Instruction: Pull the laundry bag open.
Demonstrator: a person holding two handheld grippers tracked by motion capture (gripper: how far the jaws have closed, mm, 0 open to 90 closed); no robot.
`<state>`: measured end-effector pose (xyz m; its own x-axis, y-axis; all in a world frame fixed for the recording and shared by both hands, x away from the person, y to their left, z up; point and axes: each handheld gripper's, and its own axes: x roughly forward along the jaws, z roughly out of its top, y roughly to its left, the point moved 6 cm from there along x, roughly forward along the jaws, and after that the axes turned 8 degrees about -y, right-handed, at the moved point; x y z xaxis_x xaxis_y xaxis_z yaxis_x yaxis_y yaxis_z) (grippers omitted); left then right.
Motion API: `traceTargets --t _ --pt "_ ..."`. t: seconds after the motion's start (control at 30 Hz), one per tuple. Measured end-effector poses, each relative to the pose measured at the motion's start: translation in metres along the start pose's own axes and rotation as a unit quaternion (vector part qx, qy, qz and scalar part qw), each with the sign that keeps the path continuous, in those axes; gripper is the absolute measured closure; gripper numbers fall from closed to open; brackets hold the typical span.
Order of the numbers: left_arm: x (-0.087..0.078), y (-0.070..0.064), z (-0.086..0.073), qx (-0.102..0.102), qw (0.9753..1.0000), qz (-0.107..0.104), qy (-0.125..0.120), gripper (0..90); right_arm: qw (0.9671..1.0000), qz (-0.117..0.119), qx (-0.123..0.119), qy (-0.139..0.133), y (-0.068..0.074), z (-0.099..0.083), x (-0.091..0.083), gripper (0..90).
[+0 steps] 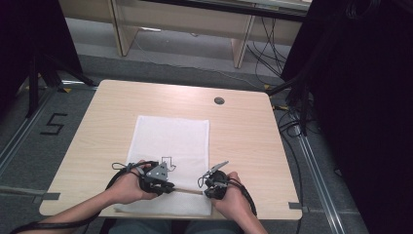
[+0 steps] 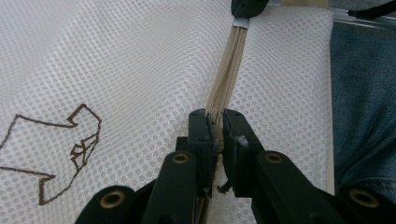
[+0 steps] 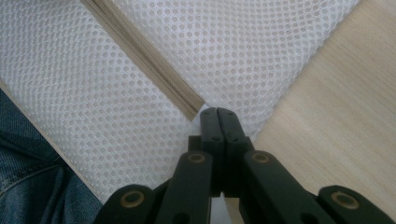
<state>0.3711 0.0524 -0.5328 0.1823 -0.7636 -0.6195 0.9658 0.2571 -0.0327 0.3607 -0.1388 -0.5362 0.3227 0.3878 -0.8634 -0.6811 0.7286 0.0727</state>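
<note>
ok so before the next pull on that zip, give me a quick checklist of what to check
1. Left gripper on the zip: ok, the jaws pinch something small on the zip line; whether it is the pull tab, cannot tell.
2. Right gripper anchoring the mesh bag: ok, jaws shut at the zip's end near the bag's corner.
3. Zip straight between the grippers: ok, it runs in a line with no kink.
4. Bag flat on the table: ok, though its near edge sits at the table's front edge.
5. Zip open or closed along its length: cannot tell.
</note>
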Motion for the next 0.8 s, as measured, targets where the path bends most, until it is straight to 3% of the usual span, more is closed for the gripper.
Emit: traceTargets --t 0.07,0.1,0.27,0.67,0.73,0.8 --pt "0.0 -0.002 -0.001 -0.01 0.9999 0.0 -0.004 81.7 1.0 0.0 0.003 0.002 0.0 0.0 0.0 90.0" --pt "-0.002 0.0 -0.003 -0.003 1.0 0.001 0.002 81.7 1.0 -0.001 0.003 0.003 0.0 0.0 0.0 90.0" --pt "-0.007 0.003 -0.008 -0.007 1.0 0.004 0.004 81.7 1.0 -0.003 -0.006 0.003 -0.001 0.0 0.0 90.0" --pt "-0.01 0.005 -0.011 -0.007 0.9999 0.007 0.008 81.7 0.9999 -0.008 0.005 0.009 0.0 -0.001 -0.001 90.0" --pt "-0.011 0.006 -0.012 -0.012 0.9999 0.01 0.004 81.6 0.9999 -0.009 -0.006 0.009 -0.001 -0.001 -0.001 90.0" --pt "-0.013 0.007 -0.012 -0.014 0.9999 0.009 0.003 81.6 0.9999 -0.006 0.007 0.012 0.001 -0.001 -0.002 90.0"
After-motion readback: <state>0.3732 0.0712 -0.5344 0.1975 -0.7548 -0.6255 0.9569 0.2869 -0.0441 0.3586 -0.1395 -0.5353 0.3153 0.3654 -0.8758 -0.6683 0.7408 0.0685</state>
